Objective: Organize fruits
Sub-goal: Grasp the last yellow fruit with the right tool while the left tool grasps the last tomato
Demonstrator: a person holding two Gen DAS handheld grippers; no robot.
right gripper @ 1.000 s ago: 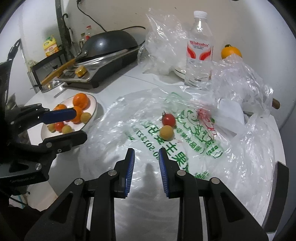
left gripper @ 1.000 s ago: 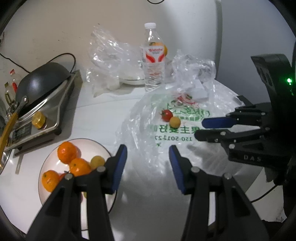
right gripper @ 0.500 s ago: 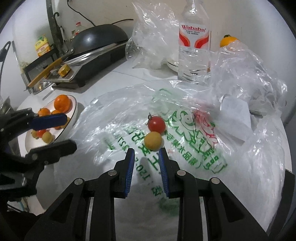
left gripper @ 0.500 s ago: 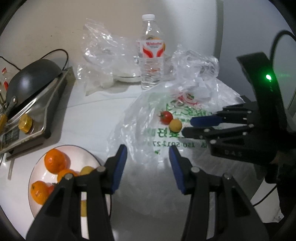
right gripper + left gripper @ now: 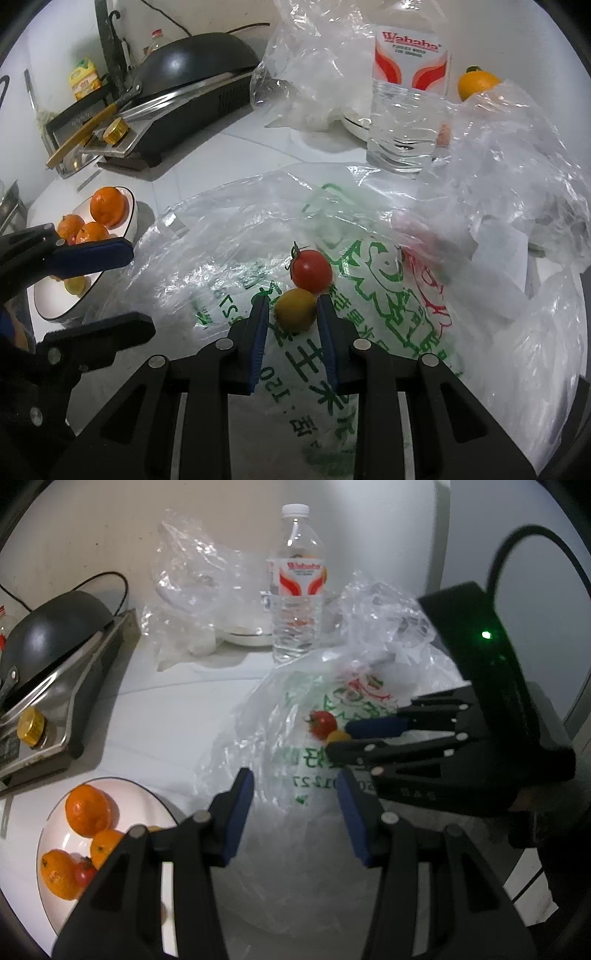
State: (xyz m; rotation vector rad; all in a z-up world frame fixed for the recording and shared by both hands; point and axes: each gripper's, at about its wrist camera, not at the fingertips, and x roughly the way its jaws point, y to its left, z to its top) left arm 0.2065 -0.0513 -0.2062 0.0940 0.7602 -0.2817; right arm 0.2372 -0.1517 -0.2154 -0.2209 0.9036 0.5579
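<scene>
A red cherry tomato [image 5: 312, 271] and a small yellow one [image 5: 295, 312] lie touching on a printed plastic bag [image 5: 221, 258]. My right gripper [image 5: 293, 301] holds its jaws close together, one tip at each side of the yellow tomato; whether the pads press on it is unclear. In the left wrist view that gripper [image 5: 340, 738] reaches in from the right, its tips at the yellow tomato [image 5: 338, 735] beside the red one [image 5: 323, 722]. My left gripper [image 5: 292, 779] is open and empty above the bag's near edge. A white plate [image 5: 122, 782] with oranges [image 5: 86, 808] and small tomatoes sits lower left.
A water bottle [image 5: 297, 590] stands behind the bag, with crumpled clear bags [image 5: 192, 587] and a white dish beside it. A cooktop with a dark wok [image 5: 48, 635] fills the left. One orange [image 5: 476, 83] sits at the back right behind the bottle.
Both grippers have moved forward and down over the bag. The right gripper has closed in on the two tomatoes, its tips now at the yellow one. Jaw gaps look unchanged.
</scene>
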